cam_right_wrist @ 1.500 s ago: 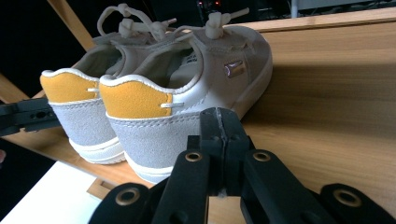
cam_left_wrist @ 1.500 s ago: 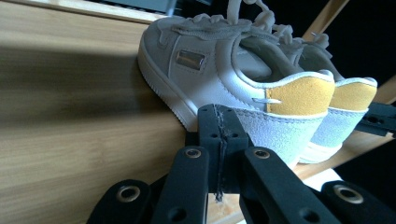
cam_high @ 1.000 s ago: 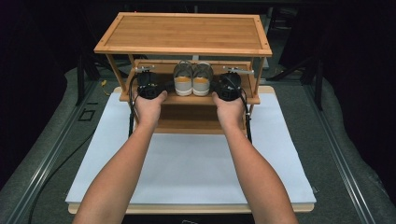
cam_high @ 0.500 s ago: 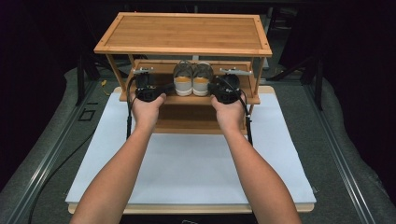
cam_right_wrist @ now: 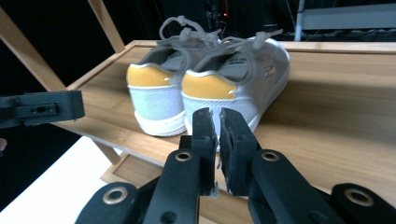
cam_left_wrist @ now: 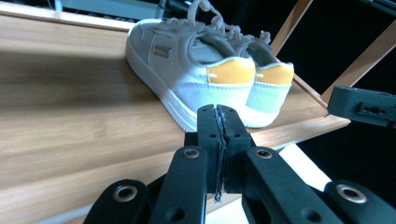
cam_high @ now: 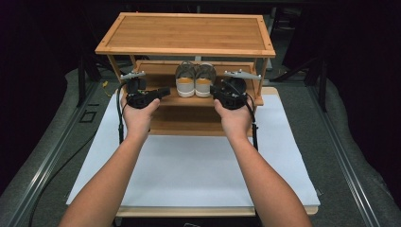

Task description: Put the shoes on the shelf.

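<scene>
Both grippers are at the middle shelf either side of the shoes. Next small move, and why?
Probably open both sets of jaws wider. The left gripper is shut; the right gripper shows only a thin gap, having just been opening, nothing between. Both point at the heels of the pair of shoes on the middle shelf, too narrow to grip.

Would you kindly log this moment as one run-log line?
shoes: paired on middle shelf | left gripper: shut, empty | right gripper: slightly open, just opening, empty | both facing heels

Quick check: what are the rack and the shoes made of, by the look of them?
Rack: looks like bamboo or light wood with a smooth satin finish; fine straight grain shows. Shoes: probably matte off-white leather or synthetic, with yellow heel tabs and white rubbery soles.
</scene>
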`<state>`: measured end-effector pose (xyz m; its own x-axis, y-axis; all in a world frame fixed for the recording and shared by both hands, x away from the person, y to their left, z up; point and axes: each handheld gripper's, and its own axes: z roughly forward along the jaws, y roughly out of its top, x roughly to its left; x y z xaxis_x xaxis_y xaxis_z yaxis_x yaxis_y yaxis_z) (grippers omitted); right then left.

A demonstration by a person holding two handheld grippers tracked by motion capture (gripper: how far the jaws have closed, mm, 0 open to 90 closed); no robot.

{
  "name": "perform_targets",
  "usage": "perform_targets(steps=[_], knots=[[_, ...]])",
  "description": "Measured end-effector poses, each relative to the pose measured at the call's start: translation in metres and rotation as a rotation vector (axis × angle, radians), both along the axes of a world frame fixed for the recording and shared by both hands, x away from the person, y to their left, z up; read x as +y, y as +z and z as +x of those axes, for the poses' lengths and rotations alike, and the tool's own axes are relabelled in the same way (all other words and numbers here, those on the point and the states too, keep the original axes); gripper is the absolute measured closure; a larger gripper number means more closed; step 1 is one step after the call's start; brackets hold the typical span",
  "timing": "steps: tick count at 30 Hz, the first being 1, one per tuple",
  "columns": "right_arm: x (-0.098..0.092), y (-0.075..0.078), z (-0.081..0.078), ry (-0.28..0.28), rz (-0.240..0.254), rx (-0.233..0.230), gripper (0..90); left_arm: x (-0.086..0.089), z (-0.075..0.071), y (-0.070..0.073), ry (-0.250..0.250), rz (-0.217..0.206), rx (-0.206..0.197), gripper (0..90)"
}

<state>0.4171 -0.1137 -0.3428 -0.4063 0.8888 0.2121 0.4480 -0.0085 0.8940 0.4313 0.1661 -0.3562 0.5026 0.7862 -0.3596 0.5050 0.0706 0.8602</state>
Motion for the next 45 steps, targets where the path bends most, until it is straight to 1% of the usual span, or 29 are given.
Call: perform_targets(steps=[1,4,6,8,10,12,13,15,17,18,19,20,21,23,24,26,28,29,30,31,32,34,36,37,39,41,43,44,45], knots=[[0.001,-0.001,-0.001,-0.001,0.004,-0.002,84.2,0.001,-0.002,0.001,-0.004,0.000,-0.005,88.7],[0.001,-0.002,-0.005,0.002,-0.012,0.000,83.3,0.004,-0.008,0.004,-0.018,-0.002,-0.019,87.8],[0.000,-0.002,-0.009,0.009,-0.012,0.009,82.5,0.006,-0.013,0.005,-0.031,0.000,-0.026,87.1],[-0.001,-0.002,-0.012,0.017,-0.007,0.002,81.7,0.008,-0.018,0.005,-0.044,0.002,-0.034,86.2],[-0.002,-0.002,-0.015,0.020,-0.014,0.002,80.7,0.010,-0.022,0.004,-0.058,-0.006,-0.029,85.2],[-0.003,-0.002,-0.018,0.029,-0.008,0.001,80.0,0.011,-0.027,0.003,-0.069,0.002,-0.036,84.3],[-0.004,-0.002,-0.020,0.037,-0.013,0.009,79.5,0.012,-0.029,0.001,-0.072,-0.005,-0.037,83.7],[-0.005,-0.003,-0.022,0.028,-0.016,0.004,78.4,0.013,-0.033,-0.001,-0.078,-0.022,-0.034,83.1],[-0.006,-0.005,-0.025,0.047,-0.003,0.011,77.3,0.014,-0.035,-0.005,-0.087,-0.009,-0.034,81.3],[-0.008,-0.009,-0.029,0.061,-0.001,0.005,76.8,0.015,-0.037,-0.007,-0.092,-0.004,-0.034,78.7],[-0.008,-0.009,-0.029,0.061,-0.001,0.005,76.4,0.016,-0.039,-0.008,-0.098,-0.003,-0.029,78.7],[-0.009,-0.011,-0.032,0.058,-0.011,0.007,76.4,0.017,-0.040,-0.010,-0.105,-0.002,-0.029,77.6],[-0.012,-0.015,-0.036,0.071,-0.009,0.009,76.0,0.018,-0.041,-0.012,-0.111,0.001,-0.023,74.0],[-0.014,-0.017,-0.039,0.076,-0.010,0.017,75.7,0.020,-0.044,-0.016,-0.121,0.008,-0.020,72.4],[-0.016,-0.018,-0.041,0.070,-0.006,0.022,75.6,0.021,-0.046,-0.018,-0.124,0.015,-0.018,71.3],[-0.022,-0.022,-0.048,0.081,0.008,0.025,75.3,0.023,-0.050,-0.022,-0.129,0.032,-0.022,67.8],[-0.025,-0.023,-0.051,0.078,0.005,0.031,75.2,0.025,-0.055,-0.026,-0.133,0.056,-0.026,66.8],[-0.026,-0.025,-0.053,0.076,0.014,0.028,74.9,0.026,-0.057,-0.028,-0.135,0.065,-0.029,65.8],[-0.030,-0.029,-0.058,0.083,0.006,0.046,74.6,0.028,-0.060,-0.030,-0.134,0.069,-0.031,64.5],[-0.030,-0.029,-0.058,0.083,0.006,0.046,74.6,0.029,-0.062,-0.032,-0.138,0.075,-0.031,64.5],[-0.032,-0.031,-0.060,0.079,0.003,0.030,74.2,0.030,-0.064,-0.034,-0.142,0.087,-0.033,63.6],[-0.036,-0.035,-0.064,0.080,0.007,0.037,74.4,0.034,-0.071,-0.040,-0.150,0.108,-0.037,62.5],[-0.042,-0.041,-0.068,0.060,0.005,0.034,74.6,0.038,-0.076,-0.044,-0.152,0.117,-0.041,61.8],[-0.044,-0.043,-0.069,0.061,0.010,0.029,74.6,0.040,-0.079,-0.047,-0.148,0.116,-0.039,61.6],[-0.049,-0.049,-0.072,0.059,0.029,0.051,74.1,0.043,-0.083,-0.052,-0.144,0.114,-0.041,60.9],[-0.052,-0.054,-0.075,0.051,0.040,0.047,73.8,0.047,-0.087,-0.059,-0.142,0.105,-0.037,60.3],[-0.054,-0.059,-0.081,0.058,0.032,0.064,73.6,0.050,-0.091,-0.066,-0.143,0.107,-0.025,59.5],[-0.055,-0.065,-0.087,0.051,0.024,0.047,73.5,0.051,-0.092,-0.070,-0.143,0.106,-0.025,58.9],[-0.055,-0.065,-0.087,0.051,0.024,0.047,73.5,0.052,-0.094,-0.073,-0.143,0.106,-0.026,58.9]])
